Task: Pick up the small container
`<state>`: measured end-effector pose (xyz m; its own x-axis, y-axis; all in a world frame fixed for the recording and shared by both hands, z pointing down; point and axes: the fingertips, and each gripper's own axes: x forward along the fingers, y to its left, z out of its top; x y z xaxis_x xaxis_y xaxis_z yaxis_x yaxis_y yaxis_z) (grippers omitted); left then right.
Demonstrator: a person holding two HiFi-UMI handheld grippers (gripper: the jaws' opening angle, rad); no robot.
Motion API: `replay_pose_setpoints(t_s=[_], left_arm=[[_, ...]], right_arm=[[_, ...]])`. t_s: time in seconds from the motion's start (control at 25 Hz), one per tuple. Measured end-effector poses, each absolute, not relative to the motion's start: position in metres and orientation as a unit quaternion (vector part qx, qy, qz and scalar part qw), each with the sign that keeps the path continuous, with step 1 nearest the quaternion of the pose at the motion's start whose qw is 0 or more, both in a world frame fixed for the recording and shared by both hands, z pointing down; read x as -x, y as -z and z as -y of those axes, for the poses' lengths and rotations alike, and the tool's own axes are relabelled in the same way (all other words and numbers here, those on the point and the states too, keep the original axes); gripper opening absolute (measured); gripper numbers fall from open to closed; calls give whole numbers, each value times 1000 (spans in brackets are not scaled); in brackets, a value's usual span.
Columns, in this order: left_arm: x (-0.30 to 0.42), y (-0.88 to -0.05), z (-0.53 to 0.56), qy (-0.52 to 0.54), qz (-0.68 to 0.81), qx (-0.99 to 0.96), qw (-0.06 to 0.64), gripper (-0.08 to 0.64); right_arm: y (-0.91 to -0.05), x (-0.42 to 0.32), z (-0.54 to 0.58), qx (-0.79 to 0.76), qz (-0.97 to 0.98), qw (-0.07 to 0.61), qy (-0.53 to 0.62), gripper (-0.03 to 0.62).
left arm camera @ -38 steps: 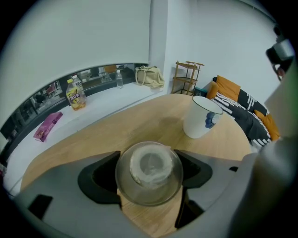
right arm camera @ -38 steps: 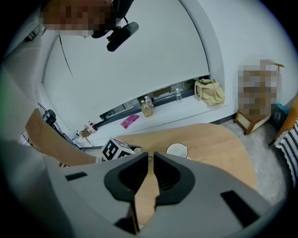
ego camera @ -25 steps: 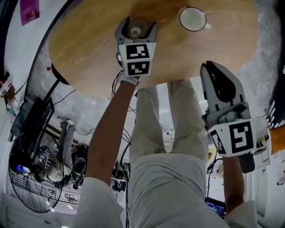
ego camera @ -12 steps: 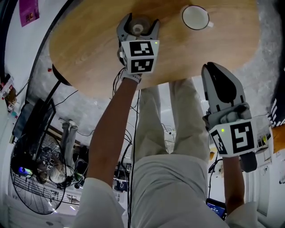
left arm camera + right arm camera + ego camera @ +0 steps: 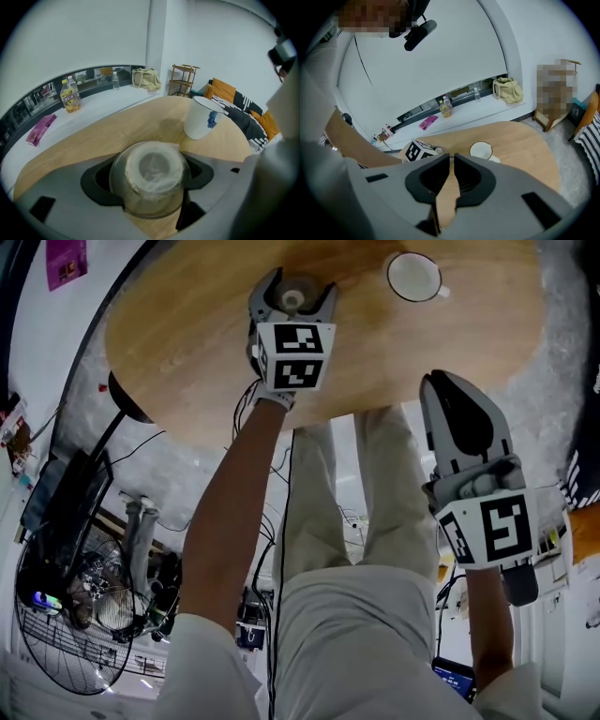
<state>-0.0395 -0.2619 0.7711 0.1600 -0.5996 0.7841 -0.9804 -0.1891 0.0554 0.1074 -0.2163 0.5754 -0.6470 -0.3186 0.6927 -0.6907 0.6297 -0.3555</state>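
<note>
The small container (image 5: 292, 300), a clear round tub with a pale lid, sits between the jaws of my left gripper (image 5: 296, 285) over the wooden table (image 5: 178, 343). From the left gripper view the container (image 5: 152, 180) fills the gap and both pads press its sides, so my left gripper (image 5: 149, 176) is shut on it. My right gripper (image 5: 442, 381) hangs off the table's near edge, above the person's legs. In its own view the right gripper (image 5: 451, 157) has its jaws nearly together with nothing between them.
A white mug (image 5: 411, 277) stands on the table to the right of the container, also seen as the mug (image 5: 201, 117). A juice bottle (image 5: 69, 95) and a pink packet (image 5: 41, 129) lie on the ledge beyond. A fan (image 5: 66, 634) and cables sit on the floor.
</note>
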Motion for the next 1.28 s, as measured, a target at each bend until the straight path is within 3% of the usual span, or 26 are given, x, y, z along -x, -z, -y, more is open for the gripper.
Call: replay_pose_setpoints(t_s=[1.28], left_arm=[[59,-604,147,-274,556,-743,254,341]], right_arm=[[-464,-43,128,-292,893,257,-227,37]])
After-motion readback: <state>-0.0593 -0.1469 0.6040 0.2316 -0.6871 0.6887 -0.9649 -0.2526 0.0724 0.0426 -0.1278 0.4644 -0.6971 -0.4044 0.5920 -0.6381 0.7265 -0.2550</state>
